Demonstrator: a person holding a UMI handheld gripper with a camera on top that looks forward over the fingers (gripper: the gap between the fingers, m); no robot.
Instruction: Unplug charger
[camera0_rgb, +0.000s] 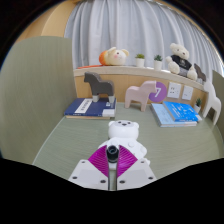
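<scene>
The claw (114, 158) sits low in the gripper view, and its two fingers with the magenta pads (100, 158) stand narrow, pressed from both sides on a small dark and grey part that seems to be the plug end of the charger (114, 153); the view is poor there, so it cannot be told for sure what this part is. Just ahead of the fingers, touching or nearly touching the held part, there is a white rounded block (96, 131) on the green bench (60, 140), possibly the socket or adapter. Beyond it, on the left of the bench, a dark blue book (86, 106) lies flat, and on the right a lighter blue book (153, 115) lies flat too. Behind the books two toy horses stand upright: a dark grey horse (98, 85) and a white horse (147, 94) with a purple patch. Above them a wooden shelf (125, 69) carries a light plush toy (116, 56), a small potted plant (140, 60) and a white teddy bear (181, 58). A pale curtain (130, 25) hangs behind the shelf.
</scene>
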